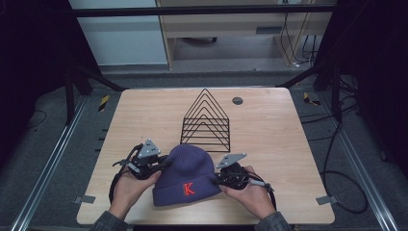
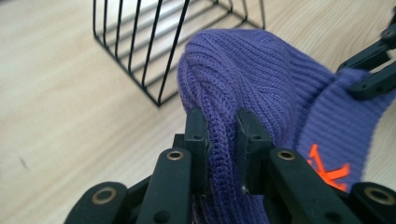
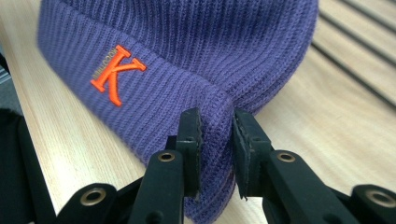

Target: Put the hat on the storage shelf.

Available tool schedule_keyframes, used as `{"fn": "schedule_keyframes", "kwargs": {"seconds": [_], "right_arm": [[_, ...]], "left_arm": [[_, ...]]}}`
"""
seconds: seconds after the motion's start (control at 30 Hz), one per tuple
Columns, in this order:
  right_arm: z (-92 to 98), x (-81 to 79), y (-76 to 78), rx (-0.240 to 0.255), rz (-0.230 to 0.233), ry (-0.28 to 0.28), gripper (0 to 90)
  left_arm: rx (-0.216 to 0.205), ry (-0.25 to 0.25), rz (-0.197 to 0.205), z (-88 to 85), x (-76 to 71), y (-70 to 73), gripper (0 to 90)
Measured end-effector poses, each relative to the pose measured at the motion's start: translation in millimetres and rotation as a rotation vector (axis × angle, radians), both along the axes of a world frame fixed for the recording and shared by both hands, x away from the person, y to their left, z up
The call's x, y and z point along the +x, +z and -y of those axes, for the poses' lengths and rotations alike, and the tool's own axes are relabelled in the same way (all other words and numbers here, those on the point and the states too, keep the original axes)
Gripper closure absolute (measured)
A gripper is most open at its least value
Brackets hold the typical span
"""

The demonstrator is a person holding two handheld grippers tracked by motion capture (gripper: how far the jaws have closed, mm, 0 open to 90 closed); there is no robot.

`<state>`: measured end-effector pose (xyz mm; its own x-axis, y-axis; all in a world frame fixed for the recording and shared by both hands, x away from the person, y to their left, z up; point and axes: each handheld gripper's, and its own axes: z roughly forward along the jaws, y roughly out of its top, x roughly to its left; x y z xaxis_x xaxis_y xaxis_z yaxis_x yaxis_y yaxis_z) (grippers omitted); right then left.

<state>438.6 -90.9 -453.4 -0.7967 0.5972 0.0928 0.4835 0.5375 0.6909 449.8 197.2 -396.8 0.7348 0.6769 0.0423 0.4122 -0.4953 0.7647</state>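
Near the table's (image 1: pixel 269 120) front edge, both the left gripper (image 2: pixel 219 135) and the right gripper (image 3: pixel 217 135) already pinch the purple beanie (image 1: pixel 187 173), but the black wire rack (image 1: pixel 207 120) behind it stands without the beanie, so placing seems left.

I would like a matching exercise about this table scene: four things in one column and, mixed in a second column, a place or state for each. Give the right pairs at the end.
Things:
1. beanie
2. wire rack
3. letter K
4. left gripper

Places or states:
A. orange, on the folded cuff
B. black, stands on the table beyond the hat
C. purple knit, pinched at both sides
D. jaws shut on a fold of knit

Pairs: 1-C, 2-B, 3-A, 4-D
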Motion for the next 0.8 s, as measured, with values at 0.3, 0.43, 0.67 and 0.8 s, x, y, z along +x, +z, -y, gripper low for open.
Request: {"fn": "schedule_keyframes", "kwargs": {"seconds": [0.3,0.43,0.67,0.8], "right_arm": [[6.9,-5.2,40.6,0.046,0.104,-0.016,74.4],[8.6,-5.2,60.2,0.064,0.148,-0.026,74.3],[11.4,6.1,98.2,0.084,0.221,-0.049,74.1],[16.2,20.8,116.9,0.1,0.237,-0.067,74.1]], "left_arm": [[0.014,-0.057,0.137,11.3,-11.0,72.7,76.9],[-0.011,-0.069,0.16,13.6,-7.2,102.1,76.9],[-0.013,-0.075,0.202,18.7,11.0,147.5,76.7],[-0.04,-0.069,0.203,19.8,26.5,161.6,76.8]]}}
